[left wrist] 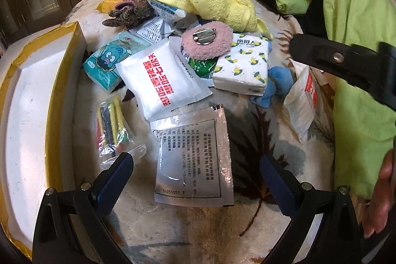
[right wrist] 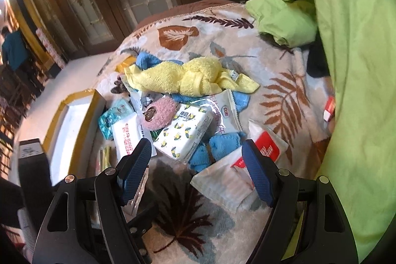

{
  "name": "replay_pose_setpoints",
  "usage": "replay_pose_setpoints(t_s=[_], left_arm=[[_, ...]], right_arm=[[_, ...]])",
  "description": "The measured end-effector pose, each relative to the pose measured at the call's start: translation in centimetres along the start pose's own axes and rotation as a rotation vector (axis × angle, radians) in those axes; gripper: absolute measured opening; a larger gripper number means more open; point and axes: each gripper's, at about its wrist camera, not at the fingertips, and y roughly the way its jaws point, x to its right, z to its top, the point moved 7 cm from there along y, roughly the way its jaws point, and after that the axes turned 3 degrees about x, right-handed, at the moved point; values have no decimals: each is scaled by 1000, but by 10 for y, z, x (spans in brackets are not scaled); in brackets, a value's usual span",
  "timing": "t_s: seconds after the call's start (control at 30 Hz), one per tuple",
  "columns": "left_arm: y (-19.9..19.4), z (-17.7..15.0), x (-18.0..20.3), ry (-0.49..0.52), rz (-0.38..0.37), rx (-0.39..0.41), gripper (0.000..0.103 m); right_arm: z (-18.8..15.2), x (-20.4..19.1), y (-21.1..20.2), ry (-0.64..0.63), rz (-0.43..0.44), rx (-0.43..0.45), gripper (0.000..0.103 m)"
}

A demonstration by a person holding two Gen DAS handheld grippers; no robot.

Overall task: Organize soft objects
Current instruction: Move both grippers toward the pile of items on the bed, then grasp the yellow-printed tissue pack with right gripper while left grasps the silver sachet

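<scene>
A pile of soft things lies on a leaf-patterned blanket (left wrist: 267, 140). It holds a yellow towel (left wrist: 210, 4), a pink fuzzy pad (left wrist: 208, 42), a lemon-print tissue pack (left wrist: 242, 63), a teal tissue pack (left wrist: 109, 61), a blue cloth (left wrist: 274, 85) and a brown knit piece (left wrist: 133, 9). My left gripper (left wrist: 195, 180) is open and empty above a silver foil sachet (left wrist: 195, 160). My right gripper (right wrist: 198, 170) is open and empty, hovering over the blue cloth (right wrist: 217, 145) and a red-and-white packet (right wrist: 237, 170). The towel (right wrist: 188, 78) and lemon-print pack (right wrist: 185, 132) also show in the right wrist view.
A white box with a yellow rim (left wrist: 32, 115) stands at the left. A green jacket (left wrist: 358, 16) covers the right side. A white packet with red letters (left wrist: 163, 81) and a bag of coloured sticks (left wrist: 111, 125) lie near the box. The right gripper's arm (left wrist: 346, 63) crosses the upper right.
</scene>
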Motion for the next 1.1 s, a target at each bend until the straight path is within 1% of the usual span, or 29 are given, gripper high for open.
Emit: replay_pose_setpoints(t_s=[0.1, 0.13, 0.2, 0.23, 0.3, 0.33, 0.37, 0.4, 0.43, 0.5, 0.57, 0.63, 0.7, 0.8, 0.87, 0.9, 0.93, 0.97, 1.0, 1.03, 1.1], left_arm=[[3, 1, -1, -5, 2, -4, 102], [4, 2, -1, -5, 3, -6, 102], [6, 2, -1, -9, 9, -9, 102], [6, 3, 0, -13, 10, -9, 102], [9, 4, 1, -20, 10, -13, 102], [10, 5, 2, -17, 6, -15, 102], [10, 5, 2, -12, 6, -14, 102], [10, 5, 0, -5, 14, -9, 102], [10, 5, -2, -4, 22, -6, 102], [13, 4, -9, -26, 21, -18, 102], [16, 3, -12, -48, -5, -33, 102], [16, 3, -10, -53, -8, -33, 102], [16, 4, -7, -38, -9, -26, 102], [20, 6, -5, -36, 2, -33, 102], [22, 7, -6, -48, -6, -37, 102], [23, 7, -5, -47, -6, -38, 102], [23, 6, -6, -43, -6, -39, 102], [23, 6, -5, -39, -6, -38, 102], [24, 6, -5, -39, -6, -36, 102], [25, 6, -7, -41, -6, -37, 102], [27, 7, -5, -44, -1, -43, 102]], right_arm=[[4, -7, 7, -60, 13, -14, 77], [4, -9, 8, -76, 37, -14, 77], [2, -16, 14, -114, 102, -60, 77], [0, -16, 16, -127, 100, -71, 77], [0, -9, 17, -113, 47, -57, 77], [-1, -5, 19, -76, 35, -69, 77], [-4, -3, 24, -24, 45, -92, 77], [-5, -2, 27, -1, 51, -101, 77], [-6, -3, 31, 5, 36, -113, 77], [-6, -11, 36, -48, 5, -119, 77], [-6, -21, 41, -94, 2, -130, 77], [-4, -26, 48, -96, -21, -143, 77], [-4, -28, 58, -97, -50, -172, 77], [-5, -26, 71, -60, -69, -205, 77], [-5, -25, 79, -50, -93, -227, 77], [-5, -24, 82, -44, -100, -229, 74], [-5, -23, 86, -42, -100, -236, 63], [-7, -21, 90, -46, -103, -244, 55], [-7, -20, 90, -52, -112, -240, 44], [-6, -16, 89, -51, -117, -228, 39], [-7, -8, 86, -15, -91, -226, 38]])
